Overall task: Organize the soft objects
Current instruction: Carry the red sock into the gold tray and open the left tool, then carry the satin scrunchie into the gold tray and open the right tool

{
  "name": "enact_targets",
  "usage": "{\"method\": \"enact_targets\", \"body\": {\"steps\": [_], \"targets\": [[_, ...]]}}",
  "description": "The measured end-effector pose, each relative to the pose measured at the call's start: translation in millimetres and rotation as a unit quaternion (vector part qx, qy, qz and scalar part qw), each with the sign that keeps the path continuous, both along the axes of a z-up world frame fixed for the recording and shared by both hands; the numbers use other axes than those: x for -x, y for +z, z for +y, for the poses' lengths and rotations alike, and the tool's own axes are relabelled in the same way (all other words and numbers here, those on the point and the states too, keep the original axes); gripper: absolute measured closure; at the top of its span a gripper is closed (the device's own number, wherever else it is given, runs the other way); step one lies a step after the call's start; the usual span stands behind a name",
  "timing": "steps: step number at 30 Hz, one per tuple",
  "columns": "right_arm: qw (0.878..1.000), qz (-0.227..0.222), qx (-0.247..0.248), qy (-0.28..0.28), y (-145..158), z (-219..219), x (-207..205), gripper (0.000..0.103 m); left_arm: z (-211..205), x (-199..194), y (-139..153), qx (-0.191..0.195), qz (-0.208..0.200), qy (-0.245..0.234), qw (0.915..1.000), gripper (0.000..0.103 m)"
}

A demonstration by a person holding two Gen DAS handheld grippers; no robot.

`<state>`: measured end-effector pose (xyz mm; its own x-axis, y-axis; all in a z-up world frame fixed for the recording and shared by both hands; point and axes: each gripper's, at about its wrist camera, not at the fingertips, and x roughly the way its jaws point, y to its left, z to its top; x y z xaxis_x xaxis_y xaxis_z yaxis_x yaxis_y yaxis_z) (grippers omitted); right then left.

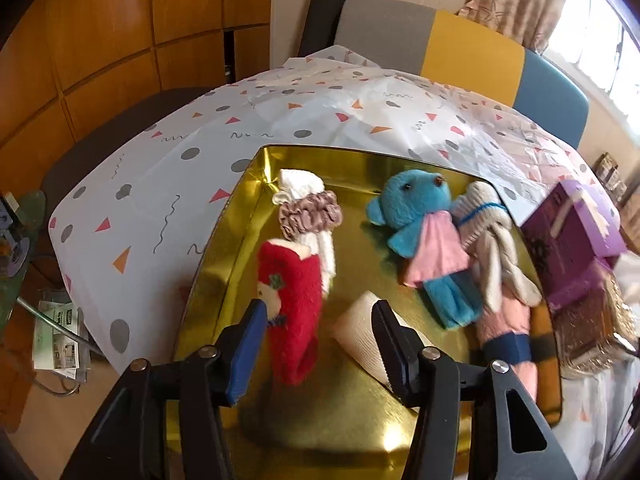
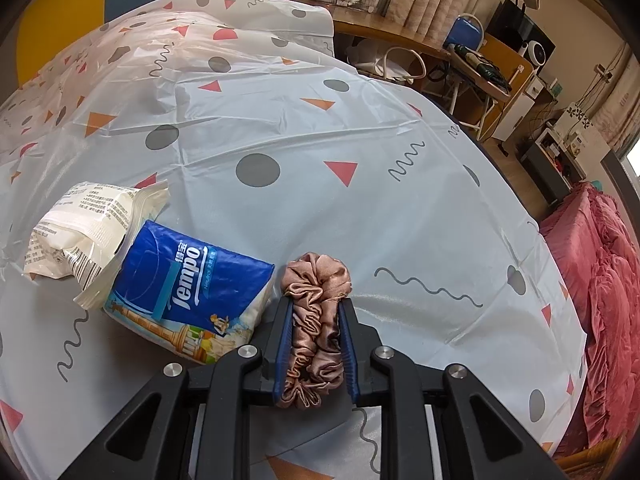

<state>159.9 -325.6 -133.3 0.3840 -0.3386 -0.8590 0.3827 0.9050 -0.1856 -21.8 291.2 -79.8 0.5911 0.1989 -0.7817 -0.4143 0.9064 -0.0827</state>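
In the left wrist view a gold tray (image 1: 360, 420) holds a red fuzzy sock (image 1: 292, 304), a mauve scrunchie (image 1: 310, 212) over a white cloth (image 1: 302, 184), a beige cloth roll (image 1: 360, 328), a blue teddy bear (image 1: 424, 232), a cream knitted toy (image 1: 492, 248) and a pink sock (image 1: 508, 328). My left gripper (image 1: 320, 328) is open and empty just above the red sock and beige roll. In the right wrist view my right gripper (image 2: 316, 312) is shut on a brown satin scrunchie (image 2: 316, 320) over the patterned tablecloth (image 2: 320, 152).
A blue Tempo tissue pack (image 2: 188, 292) and a white wipes packet (image 2: 88, 232) lie left of the right gripper. Purple gift boxes (image 1: 572, 240) stand right of the tray. A chair back (image 1: 440, 40) is beyond the table, a red bedspread (image 2: 600, 300) to the right.
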Motion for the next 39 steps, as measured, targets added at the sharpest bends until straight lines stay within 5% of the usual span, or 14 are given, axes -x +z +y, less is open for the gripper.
{"method": "enact_targets", "body": {"steps": [18,31,35,39], "targets": [[0.988,-0.087,-0.105,-0.071,24.3,-36.4,15.3,0.087,-54.1,25.6,28.7,-0.028,-0.043,-0.051,0.9974,0.032],[0.972,-0.200,-0.109,0.057,103.5,19.0,17.0,0.087,-44.6,28.3,30.3,-0.040,-0.049,-0.044,0.9971,0.032],[0.959,-0.235,-0.105,0.117,154.5,52.5,20.1,0.087,-38.1,30.1,28.9,-0.034,-0.050,-0.035,0.9975,0.032],[0.933,-0.272,-0.105,0.212,209.0,108.7,31.4,0.087,-34.9,32.6,29.3,-0.035,-0.052,-0.030,0.9976,0.032]]}}
